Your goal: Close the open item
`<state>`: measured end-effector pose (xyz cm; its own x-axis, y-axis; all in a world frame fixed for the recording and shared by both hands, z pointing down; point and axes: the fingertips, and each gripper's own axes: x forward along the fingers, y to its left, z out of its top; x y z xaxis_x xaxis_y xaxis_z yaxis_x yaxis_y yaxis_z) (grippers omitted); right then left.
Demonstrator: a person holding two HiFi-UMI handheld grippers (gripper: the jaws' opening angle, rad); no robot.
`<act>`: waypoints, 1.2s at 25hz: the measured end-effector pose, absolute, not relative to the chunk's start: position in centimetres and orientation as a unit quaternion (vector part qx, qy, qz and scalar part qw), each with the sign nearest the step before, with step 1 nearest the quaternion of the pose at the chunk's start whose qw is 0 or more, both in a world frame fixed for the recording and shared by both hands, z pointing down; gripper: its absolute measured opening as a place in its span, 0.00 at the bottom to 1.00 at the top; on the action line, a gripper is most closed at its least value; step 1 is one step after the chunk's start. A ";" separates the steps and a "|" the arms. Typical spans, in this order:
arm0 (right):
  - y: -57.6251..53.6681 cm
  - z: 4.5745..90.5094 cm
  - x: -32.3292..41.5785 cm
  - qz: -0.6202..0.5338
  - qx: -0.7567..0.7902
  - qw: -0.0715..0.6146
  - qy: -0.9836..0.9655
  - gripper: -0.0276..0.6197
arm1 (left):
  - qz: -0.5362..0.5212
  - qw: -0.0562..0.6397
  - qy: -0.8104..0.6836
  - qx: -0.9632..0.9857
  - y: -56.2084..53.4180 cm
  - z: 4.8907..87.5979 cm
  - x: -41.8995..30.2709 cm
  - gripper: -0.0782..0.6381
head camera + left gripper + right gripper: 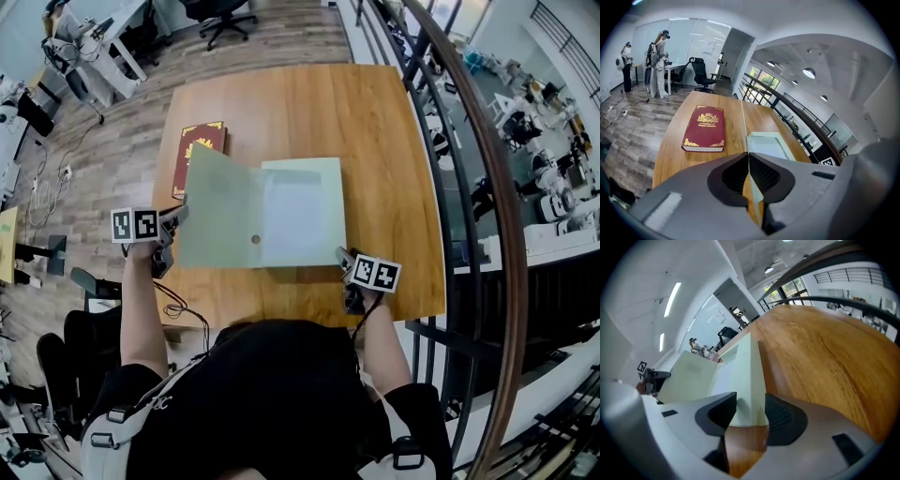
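The left gripper [176, 217] is held out at the left, angled downward, with its jaws pinched tight on the cover's [220, 211] edge. The right gripper [344, 255] also points downward, jaws wide apart, gripping nothing. Both forearms [141, 309] are stretched forward.

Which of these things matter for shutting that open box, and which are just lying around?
In the job: pale green box; its raised lid, pinched by the left tongs; right tongs, open at the box's near corner.
Just lying about: red book on the table; office chair.
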<state>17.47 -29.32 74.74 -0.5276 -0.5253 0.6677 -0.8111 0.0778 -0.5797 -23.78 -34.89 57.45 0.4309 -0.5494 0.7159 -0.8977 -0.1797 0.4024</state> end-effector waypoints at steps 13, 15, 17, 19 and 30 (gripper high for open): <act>-26.7 75.8 15.0 0.563 0.417 0.112 -0.705 0.29 | 0.247 0.367 -0.479 0.758 -35.6 55.7 -20.2 0.12; -26.6 75.8 14.6 0.567 0.407 0.116 -0.707 0.28 | 0.255 0.358 -0.476 0.762 -35.5 55.4 -19.3 0.12; -26.3 75.7 13.7 0.569 0.393 0.124 -0.711 0.28 | 0.267 0.348 -0.477 0.762 -35.6 55.1 -18.8 0.12; -26.0 75.7 12.6 0.579 0.379 0.125 -0.711 0.27 | 0.279 0.336 -0.481 0.760 -35.6 54.7 -18.5 0.12; -24.5 75.6 8.2 0.583 0.359 0.134 -0.716 0.28 | 0.341 0.274 -0.464 0.770 -34.2 54.5 -12.4 0.12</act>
